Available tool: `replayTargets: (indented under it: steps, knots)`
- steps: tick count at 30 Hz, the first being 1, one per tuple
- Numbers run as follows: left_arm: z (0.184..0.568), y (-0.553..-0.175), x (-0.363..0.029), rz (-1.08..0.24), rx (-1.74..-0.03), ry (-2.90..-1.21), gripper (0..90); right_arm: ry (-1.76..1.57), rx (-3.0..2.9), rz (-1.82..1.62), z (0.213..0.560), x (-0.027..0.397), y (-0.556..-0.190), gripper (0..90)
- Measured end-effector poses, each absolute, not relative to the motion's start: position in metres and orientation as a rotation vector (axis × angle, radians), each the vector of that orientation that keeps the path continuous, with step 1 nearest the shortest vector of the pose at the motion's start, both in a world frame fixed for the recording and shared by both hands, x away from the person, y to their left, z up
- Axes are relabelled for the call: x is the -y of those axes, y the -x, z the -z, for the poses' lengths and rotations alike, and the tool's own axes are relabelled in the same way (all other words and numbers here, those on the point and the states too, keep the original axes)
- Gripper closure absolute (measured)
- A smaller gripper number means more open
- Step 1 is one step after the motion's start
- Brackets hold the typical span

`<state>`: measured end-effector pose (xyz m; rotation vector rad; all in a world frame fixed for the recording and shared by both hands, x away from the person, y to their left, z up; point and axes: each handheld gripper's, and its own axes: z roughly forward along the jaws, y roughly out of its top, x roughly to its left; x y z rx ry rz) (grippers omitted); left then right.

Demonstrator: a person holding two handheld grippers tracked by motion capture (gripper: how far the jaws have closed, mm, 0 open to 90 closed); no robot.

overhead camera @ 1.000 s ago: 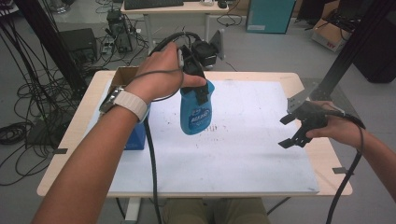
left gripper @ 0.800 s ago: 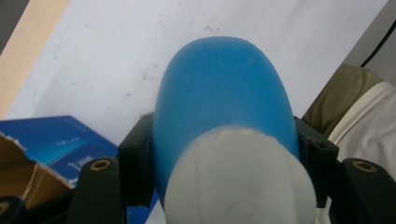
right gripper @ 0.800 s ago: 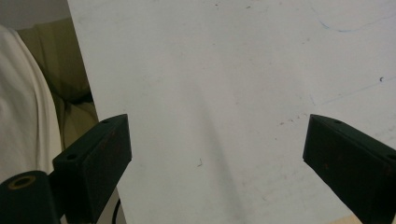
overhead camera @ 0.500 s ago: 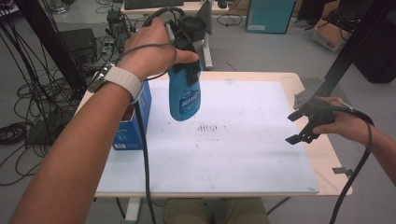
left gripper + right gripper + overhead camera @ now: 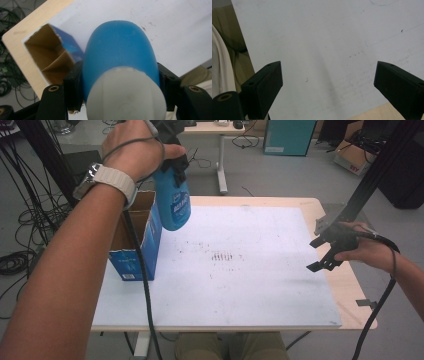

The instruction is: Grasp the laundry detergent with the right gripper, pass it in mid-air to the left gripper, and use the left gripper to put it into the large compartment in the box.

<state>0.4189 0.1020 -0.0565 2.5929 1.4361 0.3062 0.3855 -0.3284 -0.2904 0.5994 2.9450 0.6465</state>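
Carrying the blue bottle [image 5: 173, 200] clamped in my left gripper [image 5: 120, 87], just above the open carton [image 5: 136, 237] at the worktop's [image 5: 345, 285] left edge, I should centre it over the opening (flaps look flimsy); my right gripper [image 5: 327, 247] waits wide, empty.
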Motion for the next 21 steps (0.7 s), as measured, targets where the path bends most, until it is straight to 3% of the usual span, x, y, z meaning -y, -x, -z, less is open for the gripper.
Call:
replayTargets:
  steps: [21]
  knots:
    - [0.064, -0.434, -0.168, -0.436, -1.850, -2.333, 37.4, -0.625, -2.947, -0.606, 0.300, 0.328, -0.393, 8.6]
